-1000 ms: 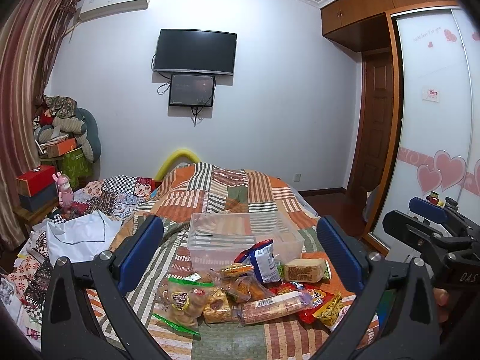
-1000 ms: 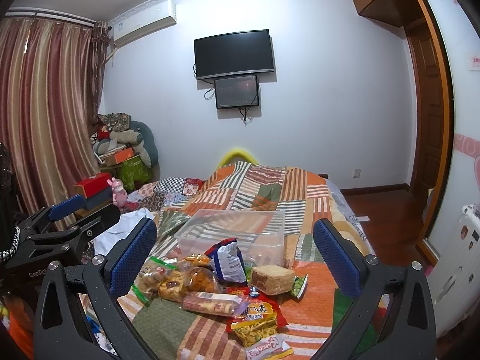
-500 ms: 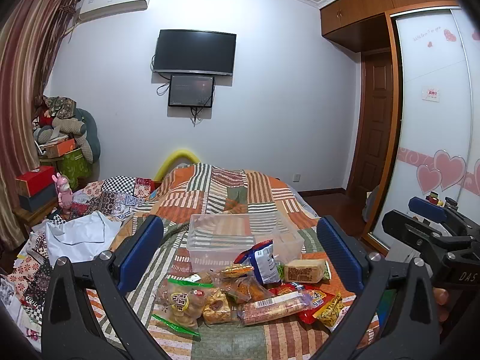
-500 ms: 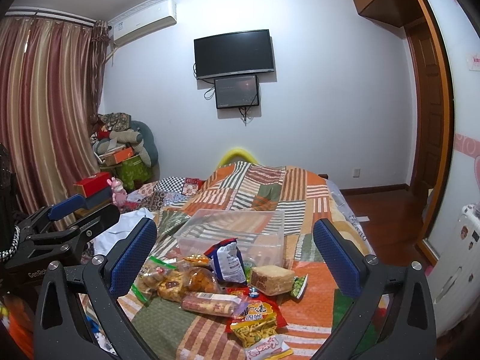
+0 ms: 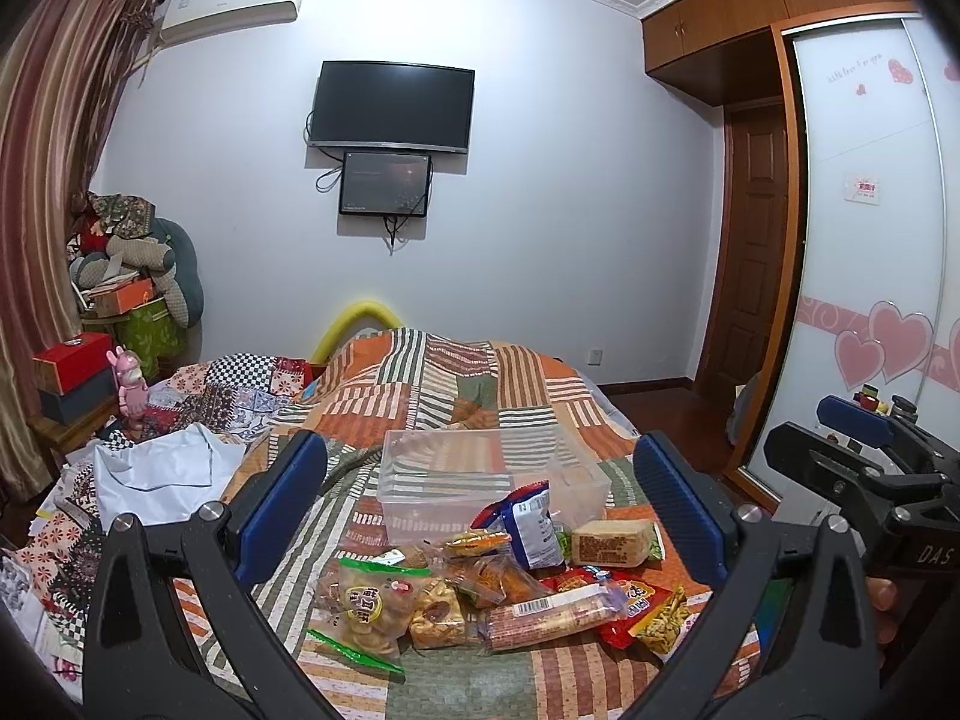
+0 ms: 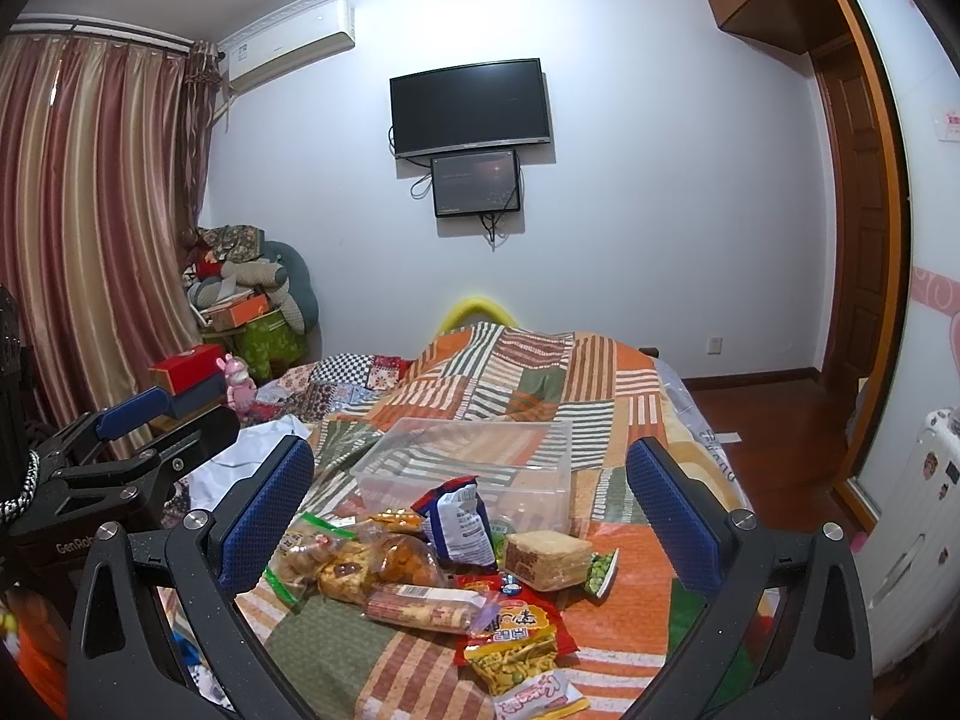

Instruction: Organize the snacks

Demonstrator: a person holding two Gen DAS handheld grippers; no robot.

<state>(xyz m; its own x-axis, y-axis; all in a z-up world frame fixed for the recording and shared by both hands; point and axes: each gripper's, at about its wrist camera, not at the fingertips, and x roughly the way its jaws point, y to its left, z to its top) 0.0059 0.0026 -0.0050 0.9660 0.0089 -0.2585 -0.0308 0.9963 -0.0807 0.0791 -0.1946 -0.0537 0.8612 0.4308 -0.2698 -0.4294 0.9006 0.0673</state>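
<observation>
A pile of packaged snacks point(image 5: 504, 576) lies on the striped quilt, in front of a clear plastic bin point(image 5: 486, 480) that looks empty. The pile includes a blue-white bag point(image 5: 528, 525), a tan wafer block point(image 5: 612, 543), a long biscuit pack point(image 5: 552, 612) and a red-yellow bag point(image 6: 516, 636). The same pile point(image 6: 432, 570) and bin point(image 6: 474, 468) show in the right wrist view. My left gripper point(image 5: 480, 510) is open and empty, held above the pile. My right gripper point(image 6: 471, 510) is open and empty too, to the right of the left one.
White cloth point(image 5: 156, 474) and patterned bedding lie left on the bed. Boxes and a pink toy point(image 5: 132, 387) stand on a side table at the left. A wardrobe with sliding doors point(image 5: 870, 276) and wooden floor are on the right. A TV point(image 5: 390, 105) hangs on the far wall.
</observation>
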